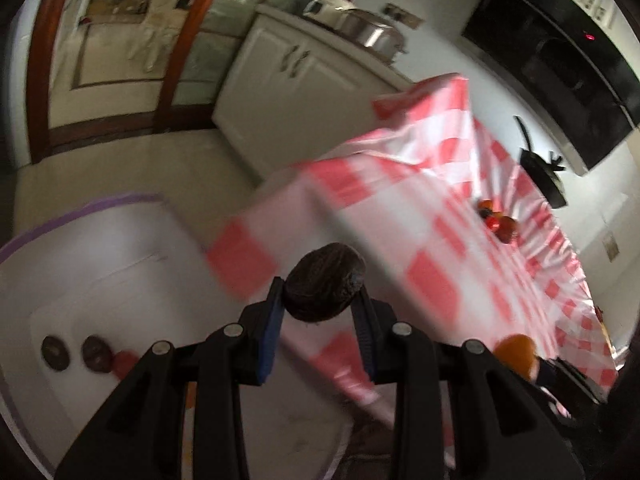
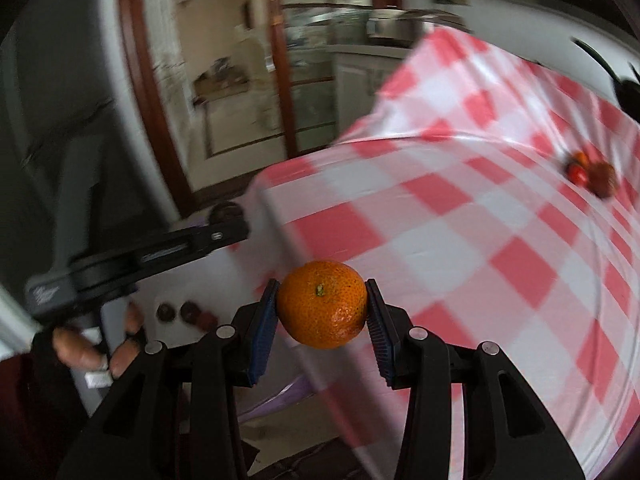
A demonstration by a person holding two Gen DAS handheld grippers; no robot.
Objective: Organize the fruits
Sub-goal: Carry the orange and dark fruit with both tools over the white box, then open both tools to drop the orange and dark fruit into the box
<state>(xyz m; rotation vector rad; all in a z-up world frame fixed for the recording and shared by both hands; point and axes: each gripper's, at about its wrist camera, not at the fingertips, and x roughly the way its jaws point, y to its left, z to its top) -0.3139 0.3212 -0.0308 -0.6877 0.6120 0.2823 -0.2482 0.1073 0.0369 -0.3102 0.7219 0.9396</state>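
Note:
My left gripper (image 1: 320,300) is shut on a dark brown wrinkled fruit (image 1: 324,282), held in the air between the checked table and a white board. My right gripper (image 2: 322,304) is shut on an orange (image 2: 322,304), held above the table's near edge. The orange also shows at the lower right of the left wrist view (image 1: 516,354). On the white board (image 1: 100,272) lie two dark fruits (image 1: 55,354) (image 1: 97,354) and a red one (image 1: 124,362). A small pile of red and dark fruits (image 1: 496,220) sits far out on the table (image 2: 588,174).
The table wears a red-and-white checked cloth (image 2: 460,240) that hangs over its edges. A black pan (image 1: 540,172) stands at the table's far side. White cabinets (image 1: 296,76) and a glass door (image 1: 120,48) are behind. The left hand and its gripper body (image 2: 132,256) show at left.

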